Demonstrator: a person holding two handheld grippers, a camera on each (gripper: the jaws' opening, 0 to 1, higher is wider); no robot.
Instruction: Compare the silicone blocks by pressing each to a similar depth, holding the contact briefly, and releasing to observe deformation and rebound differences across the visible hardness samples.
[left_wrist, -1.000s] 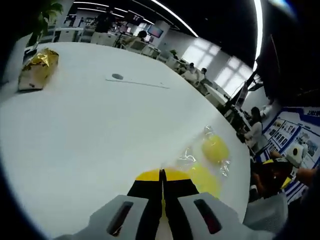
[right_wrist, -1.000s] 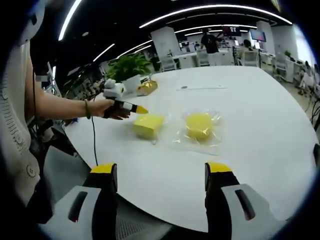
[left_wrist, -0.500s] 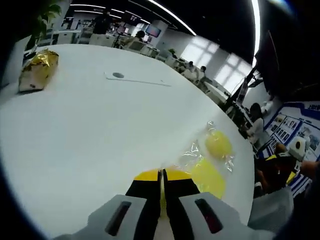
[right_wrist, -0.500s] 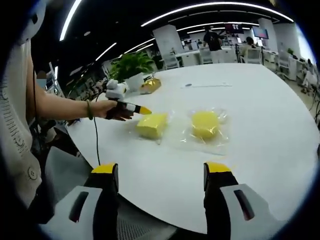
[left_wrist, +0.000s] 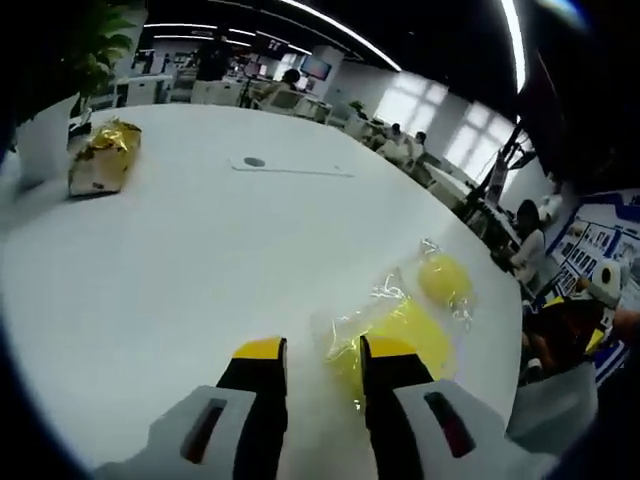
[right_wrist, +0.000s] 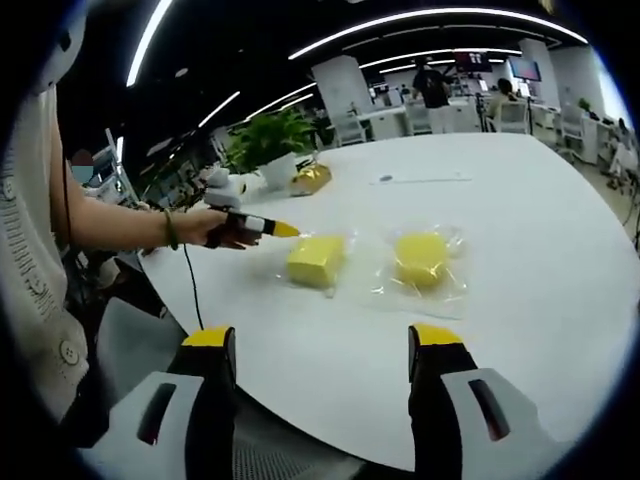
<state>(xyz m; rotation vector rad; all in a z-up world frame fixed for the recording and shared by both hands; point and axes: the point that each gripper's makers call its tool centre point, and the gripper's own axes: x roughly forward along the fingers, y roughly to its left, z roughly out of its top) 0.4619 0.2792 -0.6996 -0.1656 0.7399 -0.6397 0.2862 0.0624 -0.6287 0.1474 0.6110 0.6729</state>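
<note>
Two yellow silicone blocks lie in clear plastic bags on the white table (right_wrist: 520, 300). The squarer block (right_wrist: 315, 260) (left_wrist: 400, 330) is on the left and the rounder block (right_wrist: 420, 258) (left_wrist: 445, 280) on the right. A person's hand holds my left gripper (right_wrist: 270, 228) (left_wrist: 323, 348) just left of the squarer block, a little apart from it. Its yellow-tipped jaws stand slightly apart with nothing between them, and the block lies just past the right jaw. My right gripper (right_wrist: 322, 340) hangs wide open near the table's front edge, well short of both blocks.
A gold foil packet (left_wrist: 105, 160) (right_wrist: 312, 178) and a potted plant (right_wrist: 270, 135) sit at the table's far side. A small dark spot (left_wrist: 254, 161) marks the tabletop. The person's arm (right_wrist: 120, 225) reaches in from the left. Office desks and people fill the background.
The left gripper's jaws, shut before, have parted. Its tip has drawn back a little from the squarer block. The right gripper stays wide open.
</note>
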